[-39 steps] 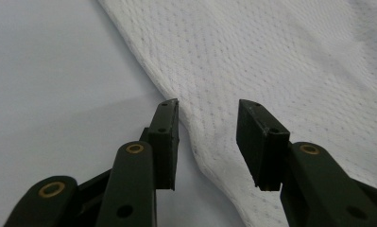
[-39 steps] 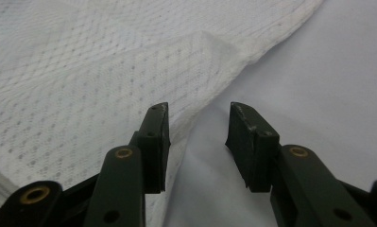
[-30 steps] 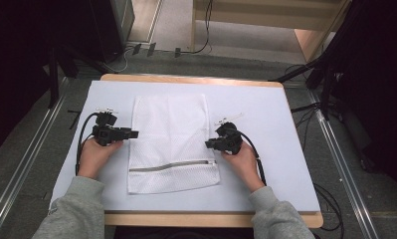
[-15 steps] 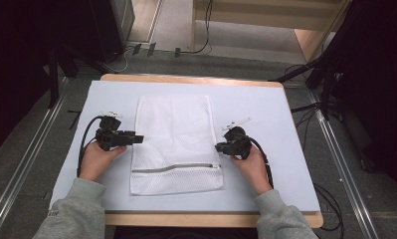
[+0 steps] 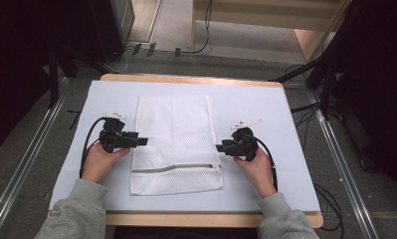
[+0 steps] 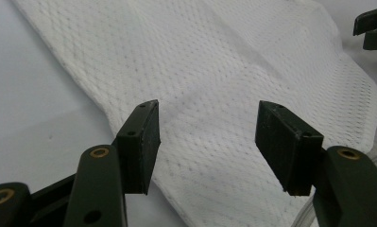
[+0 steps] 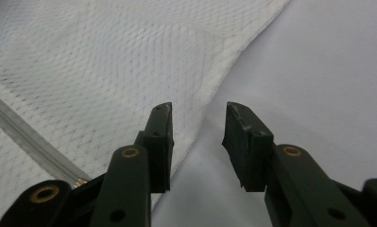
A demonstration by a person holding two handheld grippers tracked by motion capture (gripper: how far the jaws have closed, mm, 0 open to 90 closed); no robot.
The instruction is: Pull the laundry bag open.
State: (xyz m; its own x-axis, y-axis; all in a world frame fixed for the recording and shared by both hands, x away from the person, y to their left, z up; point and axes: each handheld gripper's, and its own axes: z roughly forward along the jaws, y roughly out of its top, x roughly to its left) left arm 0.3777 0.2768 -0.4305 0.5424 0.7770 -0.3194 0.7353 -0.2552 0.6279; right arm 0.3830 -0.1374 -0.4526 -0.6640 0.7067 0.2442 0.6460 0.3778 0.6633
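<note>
1. Counter (image 5: 285, 109): smooth cover; may let the cloth skid when tugged.
2. White mesh bag (image 5: 173, 129): flat at centre; thin layers could separate.
3. Left gripper (image 5: 142, 142), right gripper (image 5: 219, 147): fingers released, holding nothing, at bag's opposite edges; uneven pinch would skew it.

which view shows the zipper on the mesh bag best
The high view: the zipper runs in full across the near part of the white mesh bag. The right gripper view catches a short stretch with its pull end at the left edge; the left gripper view shows just a bit at the bag's edge.
</note>
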